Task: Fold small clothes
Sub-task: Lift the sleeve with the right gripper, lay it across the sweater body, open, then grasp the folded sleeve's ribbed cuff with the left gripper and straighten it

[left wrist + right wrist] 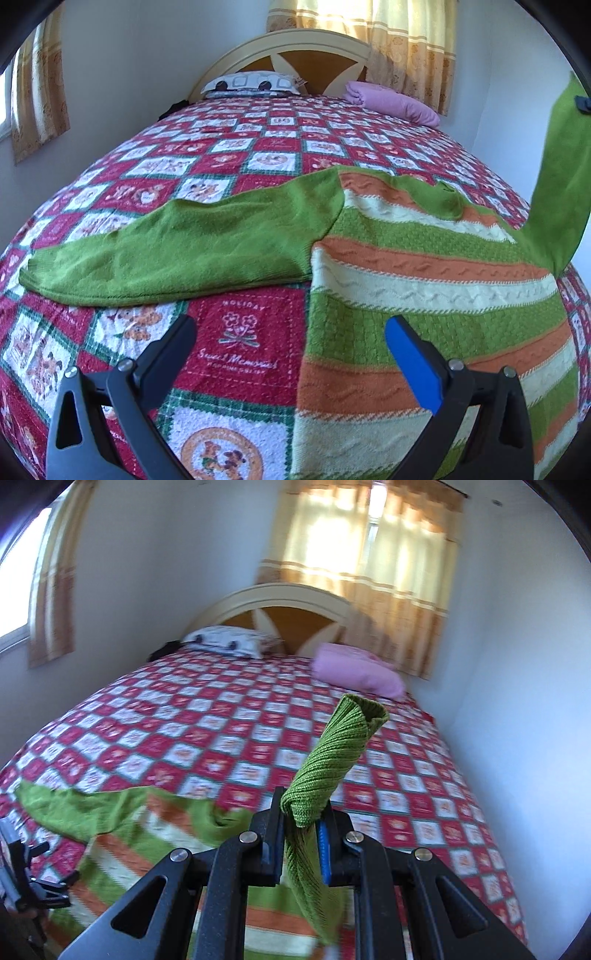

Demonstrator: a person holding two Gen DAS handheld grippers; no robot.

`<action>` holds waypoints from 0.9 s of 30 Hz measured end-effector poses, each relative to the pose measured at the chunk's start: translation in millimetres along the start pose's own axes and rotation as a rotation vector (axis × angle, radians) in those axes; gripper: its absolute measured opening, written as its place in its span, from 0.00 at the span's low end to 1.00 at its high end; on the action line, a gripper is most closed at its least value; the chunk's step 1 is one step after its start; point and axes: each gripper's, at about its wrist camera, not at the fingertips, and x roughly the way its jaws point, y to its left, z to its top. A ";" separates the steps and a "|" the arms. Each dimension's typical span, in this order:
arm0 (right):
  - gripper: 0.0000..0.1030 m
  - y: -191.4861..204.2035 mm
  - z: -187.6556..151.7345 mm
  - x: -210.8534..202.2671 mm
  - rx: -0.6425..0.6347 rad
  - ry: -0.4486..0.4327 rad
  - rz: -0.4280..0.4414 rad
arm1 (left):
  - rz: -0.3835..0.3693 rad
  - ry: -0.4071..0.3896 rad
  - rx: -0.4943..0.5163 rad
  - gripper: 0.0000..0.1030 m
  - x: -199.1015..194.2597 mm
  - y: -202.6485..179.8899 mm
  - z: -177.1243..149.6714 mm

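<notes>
The right gripper point(301, 834) pinches the sweater's point(424, 266) green sleeve point(332, 753) up to fold it; the left gripper's point(291, 343) fingers are wide open, holding nothing.

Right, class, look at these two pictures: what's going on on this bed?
A person with a gripper in each hand is folding a striped sweater spread on the patterned bedspread. The right gripper has its jaws shut on the cuff of one green sleeve and holds it up off the bed. The left gripper hangs open above the sweater's lower edge, holding nothing. The other sleeve lies flat.
</notes>
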 end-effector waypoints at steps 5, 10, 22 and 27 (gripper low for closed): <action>0.14 94.5 -42.0 67.8 0.001 0.039 0.145 | -0.009 0.012 -0.031 1.00 -1.3 12.6 -0.3; 0.64 151.6 -107.2 137.3 0.033 0.240 0.257 | -0.048 0.044 -0.001 1.00 -1.9 17.3 1.2; 0.71 47.2 -176.6 67.2 0.017 0.265 0.211 | -0.158 0.049 0.051 1.00 10.9 -48.4 39.4; 0.71 34.7 -202.9 64.2 0.022 0.265 0.217 | -0.095 0.040 0.049 1.00 38.9 -85.5 56.1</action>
